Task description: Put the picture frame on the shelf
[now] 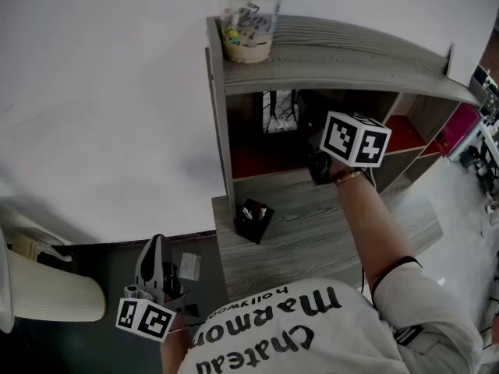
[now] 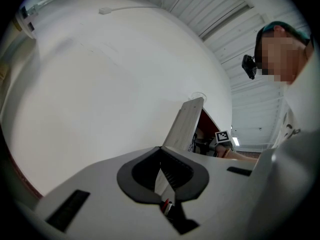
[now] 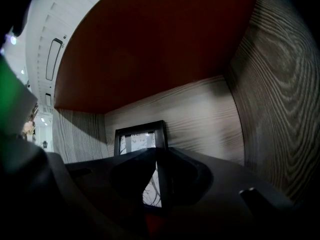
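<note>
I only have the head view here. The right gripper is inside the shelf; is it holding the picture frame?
Observer: No. The right gripper view shows the picture frame standing against the back wall, beyond the right gripper, not between its jaws.
Operator: And the left gripper?
Observer: Its own view shows the left gripper empty, jaws together, aimed at the side of the shelf.

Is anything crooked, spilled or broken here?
Nothing is spilled or broken. The picture frame stands upright in the shelf, its edge between the fingers of the right gripper. Only the small black box on the desk sits askew.
</note>
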A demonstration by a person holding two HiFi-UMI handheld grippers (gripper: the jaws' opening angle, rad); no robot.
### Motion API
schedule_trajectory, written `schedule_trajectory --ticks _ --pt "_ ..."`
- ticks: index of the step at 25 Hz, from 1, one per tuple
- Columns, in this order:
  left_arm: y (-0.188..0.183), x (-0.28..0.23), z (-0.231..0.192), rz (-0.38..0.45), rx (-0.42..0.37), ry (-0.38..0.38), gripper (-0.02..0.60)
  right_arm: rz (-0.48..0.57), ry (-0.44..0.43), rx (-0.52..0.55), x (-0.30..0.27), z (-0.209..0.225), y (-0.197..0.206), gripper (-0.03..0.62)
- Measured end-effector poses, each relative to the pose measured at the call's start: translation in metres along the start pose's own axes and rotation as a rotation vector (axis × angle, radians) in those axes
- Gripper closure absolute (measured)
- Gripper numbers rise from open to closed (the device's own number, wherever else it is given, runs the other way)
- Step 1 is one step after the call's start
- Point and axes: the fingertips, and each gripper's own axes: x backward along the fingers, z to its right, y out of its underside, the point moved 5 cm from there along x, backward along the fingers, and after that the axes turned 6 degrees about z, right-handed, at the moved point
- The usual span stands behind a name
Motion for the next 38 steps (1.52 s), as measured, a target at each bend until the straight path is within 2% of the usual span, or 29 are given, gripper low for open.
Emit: schedule_trajectory --ticks 7,15,20,30,38 --pt "0.001 0.0 0.002 0.004 0.039 0.014 0.565 -0.007 0.005 -0.005 0.0 0.0 0.001 0.511" --pt "0.0 0.0 0.005 -0.003 0.015 0.015 0.565 0.01 -0.01 -0.064 0.002 0.001 -0.001 0.514" --pt "0.001 0.0 0.01 -0.014 0.006 0.021 0.565 0.007 -0.016 -0.065 0.004 0.0 0.001 0.513" --pt "-0.018 -0.01 0.037 0.021 -0.031 0.064 0.565 -0.008 -0.007 -0.066 0.01 0.0 0.0 0.511" --pt "-0.011 -0.015 0.065 -0.002 -0.038 0.104 0.565 -0.031 -0.075 -0.1 0.038 -0.013 0.005 0.52"
